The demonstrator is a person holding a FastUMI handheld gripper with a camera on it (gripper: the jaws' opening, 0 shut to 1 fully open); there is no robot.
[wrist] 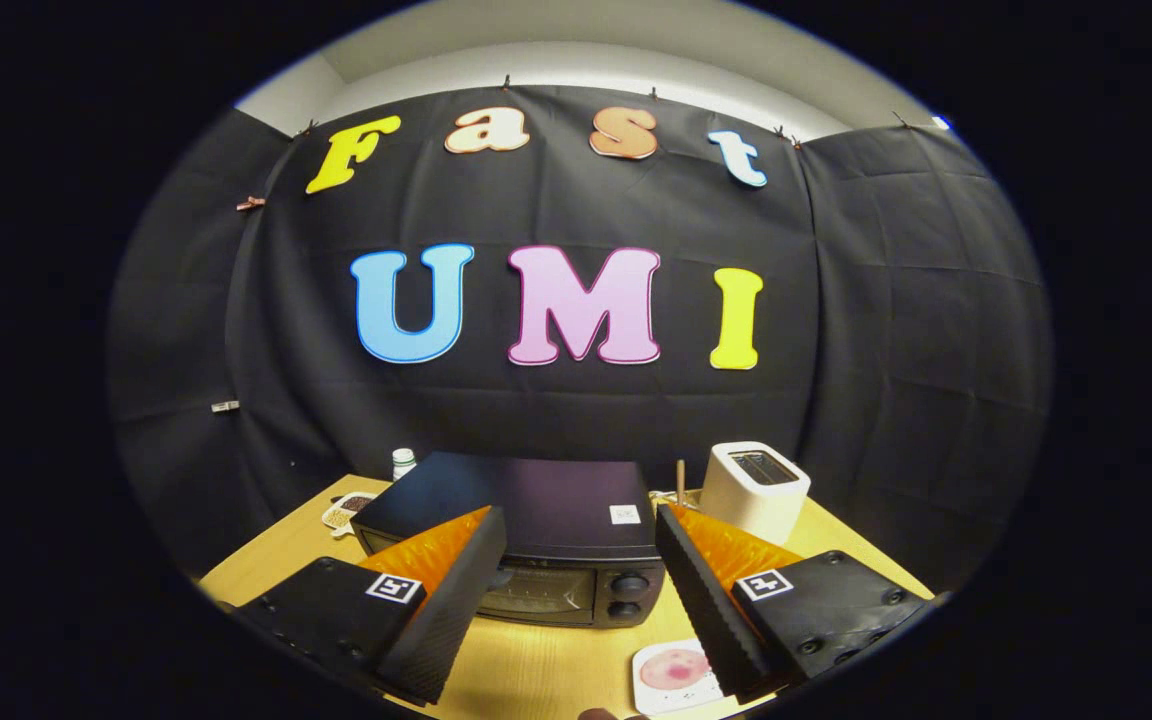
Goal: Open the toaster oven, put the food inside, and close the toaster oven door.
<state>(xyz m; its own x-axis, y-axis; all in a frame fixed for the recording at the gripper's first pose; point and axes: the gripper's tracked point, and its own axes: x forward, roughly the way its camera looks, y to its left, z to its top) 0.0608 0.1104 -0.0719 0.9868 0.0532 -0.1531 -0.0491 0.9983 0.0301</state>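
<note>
A black toaster oven (526,540) stands on the wooden table (266,560), its glass door shut and two knobs (628,595) on its right side. My gripper (576,535) hovers above and in front of it, open, with the oven's front showing between the two fingers. A white square plate with a pink round piece of food (674,670) lies on the table in front of the oven, beside the right finger (701,590).
A white pop-up toaster (754,490) stands to the right of the oven, with a thin wooden stick (680,482) just behind. A small white bottle (403,463) and a patterned dish (344,512) sit to the oven's left. Black cloth walls close the booth behind.
</note>
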